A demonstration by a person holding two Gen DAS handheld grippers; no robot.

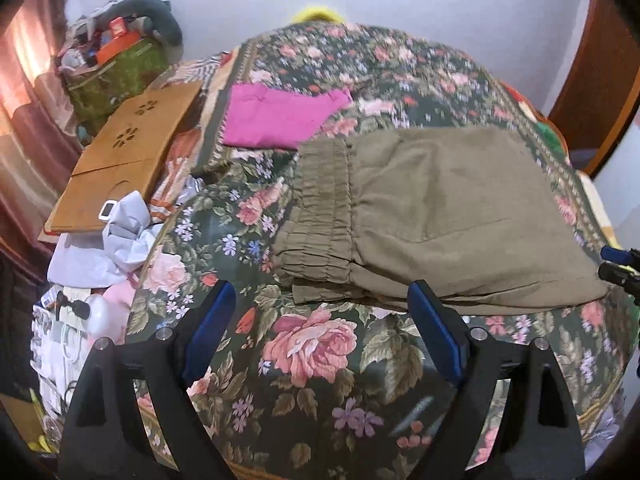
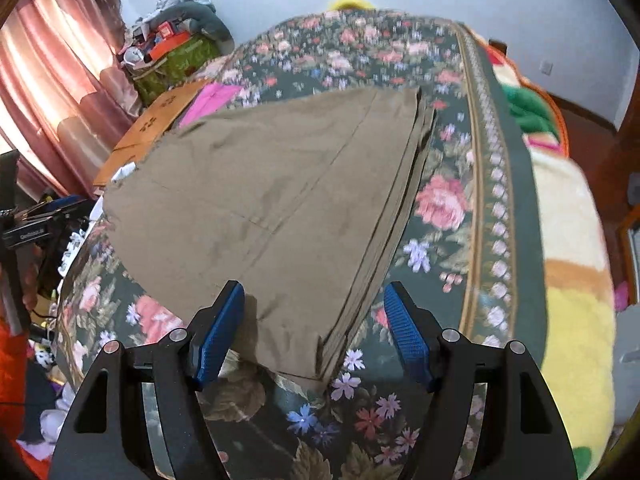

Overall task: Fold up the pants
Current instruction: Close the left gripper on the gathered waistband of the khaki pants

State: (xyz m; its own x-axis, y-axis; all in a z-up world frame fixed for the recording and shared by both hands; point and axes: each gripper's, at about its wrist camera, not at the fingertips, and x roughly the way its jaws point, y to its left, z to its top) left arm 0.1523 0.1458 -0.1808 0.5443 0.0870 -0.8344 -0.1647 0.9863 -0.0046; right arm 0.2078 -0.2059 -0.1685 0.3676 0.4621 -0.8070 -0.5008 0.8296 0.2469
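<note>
Olive-brown pants lie folded flat on the floral bedspread, the gathered waistband toward the left. My left gripper is open and empty, just short of the pants' near edge. My right gripper is open and empty, its jaws either side of the pants' near corner, slightly above it. The right gripper's tip also shows at the right edge of the left wrist view, and the left gripper shows at the left edge of the right wrist view.
A folded magenta garment lies farther back on the bed. A wooden lap board, crumpled white cloth and a green bag of clutter sit at the left. A colourful plush blanket lies along the right side.
</note>
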